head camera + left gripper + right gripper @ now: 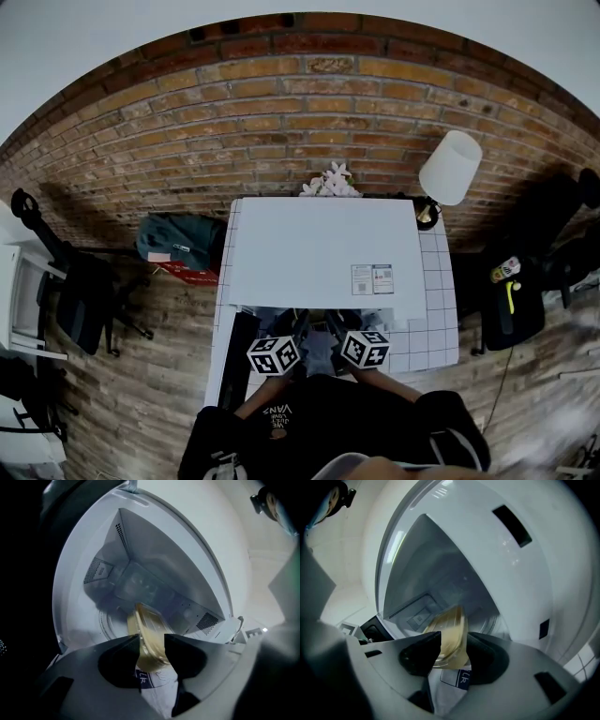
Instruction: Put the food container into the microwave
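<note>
Being pinched on opposite rims by the left claw (151, 638) and right claw (453, 637), the food container (147, 625) is being held at the mouth of the open microwave (154, 564); it is likely light, stiff, slippery plastic.

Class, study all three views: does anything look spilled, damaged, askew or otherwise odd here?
Nothing stands out. The food container is clamped on opposite sides by the left hand-held gripper and the right hand-held gripper, facing the open microwave. No spill or damage shows.
</note>
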A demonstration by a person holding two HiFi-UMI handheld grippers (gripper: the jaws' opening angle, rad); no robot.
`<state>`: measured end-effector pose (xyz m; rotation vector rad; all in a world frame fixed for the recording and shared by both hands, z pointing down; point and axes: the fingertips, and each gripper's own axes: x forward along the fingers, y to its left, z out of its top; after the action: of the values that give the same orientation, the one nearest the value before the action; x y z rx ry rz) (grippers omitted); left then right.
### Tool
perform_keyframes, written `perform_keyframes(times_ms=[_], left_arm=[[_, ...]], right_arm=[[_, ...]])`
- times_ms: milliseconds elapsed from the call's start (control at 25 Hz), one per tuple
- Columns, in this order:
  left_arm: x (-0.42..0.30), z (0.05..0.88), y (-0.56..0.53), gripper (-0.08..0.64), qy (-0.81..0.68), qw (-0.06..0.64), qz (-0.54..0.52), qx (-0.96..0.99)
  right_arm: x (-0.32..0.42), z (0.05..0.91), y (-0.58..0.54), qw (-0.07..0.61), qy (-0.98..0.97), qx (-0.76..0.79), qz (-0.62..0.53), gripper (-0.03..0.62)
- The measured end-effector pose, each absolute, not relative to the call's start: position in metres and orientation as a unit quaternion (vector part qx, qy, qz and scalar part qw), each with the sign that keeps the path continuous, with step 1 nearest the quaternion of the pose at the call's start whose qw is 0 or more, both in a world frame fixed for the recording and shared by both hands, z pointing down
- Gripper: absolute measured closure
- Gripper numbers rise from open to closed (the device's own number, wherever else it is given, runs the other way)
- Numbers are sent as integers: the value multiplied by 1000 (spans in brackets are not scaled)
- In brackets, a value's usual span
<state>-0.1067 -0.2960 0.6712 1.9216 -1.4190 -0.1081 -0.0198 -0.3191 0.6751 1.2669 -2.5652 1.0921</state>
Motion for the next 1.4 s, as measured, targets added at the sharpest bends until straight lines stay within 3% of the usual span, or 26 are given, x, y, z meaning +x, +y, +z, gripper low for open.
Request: perform_keyframes(times_ms=[440,600,1400], left_arm=[[-112,672,-308,371,-551,363,-35,751],[-109,671,-308,363,-546,361,-35,755],[-107,671,-296,235,-555,356,-36,751]], right_arm=[[-29,674,-328,36,-837,418,350,436],[-30,673,-329,35,-837,423,346,400],[-24,659,-304,27,-848,414,331,383]])
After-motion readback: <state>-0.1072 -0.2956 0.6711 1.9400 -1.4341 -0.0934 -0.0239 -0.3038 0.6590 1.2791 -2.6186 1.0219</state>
